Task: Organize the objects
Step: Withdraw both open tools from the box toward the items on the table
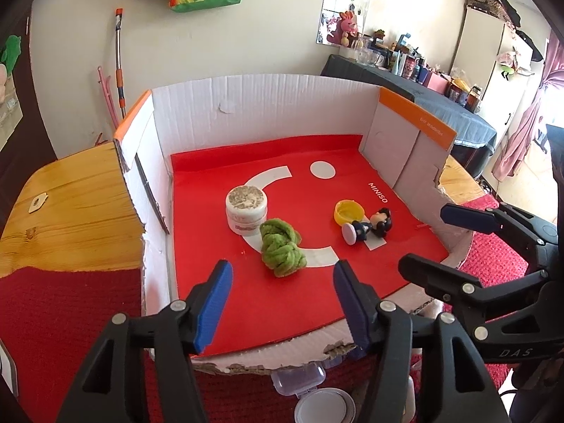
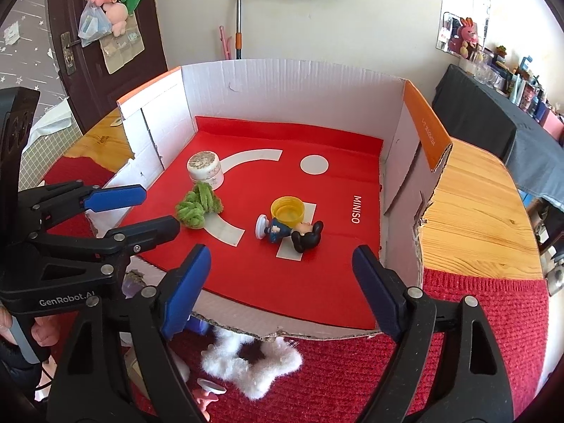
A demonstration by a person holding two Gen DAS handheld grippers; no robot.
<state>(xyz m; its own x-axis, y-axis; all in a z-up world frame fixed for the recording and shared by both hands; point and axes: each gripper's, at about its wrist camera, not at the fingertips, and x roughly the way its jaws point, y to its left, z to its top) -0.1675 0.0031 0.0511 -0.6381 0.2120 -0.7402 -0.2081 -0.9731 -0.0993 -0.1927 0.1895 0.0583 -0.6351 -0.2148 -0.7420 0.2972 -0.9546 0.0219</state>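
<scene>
Partly done: jar (image 1: 246,209), green scrunchie (image 1: 282,251), yellow cap (image 1: 348,211) and figurine (image 1: 368,227) already boxed, white scrunchie (image 2: 252,361) and small containers (image 1: 299,380) left outside, both claws (left gripper (image 1: 280,303), right gripper (image 2: 282,289)) wide open, empty.

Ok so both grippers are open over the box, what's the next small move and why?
Probably lower the right gripper toward the white scrunchie just outside the box. Four items already lie inside, the scrunchie lies on the red cloth right below that gripper, and its jaws are open and empty.
</scene>
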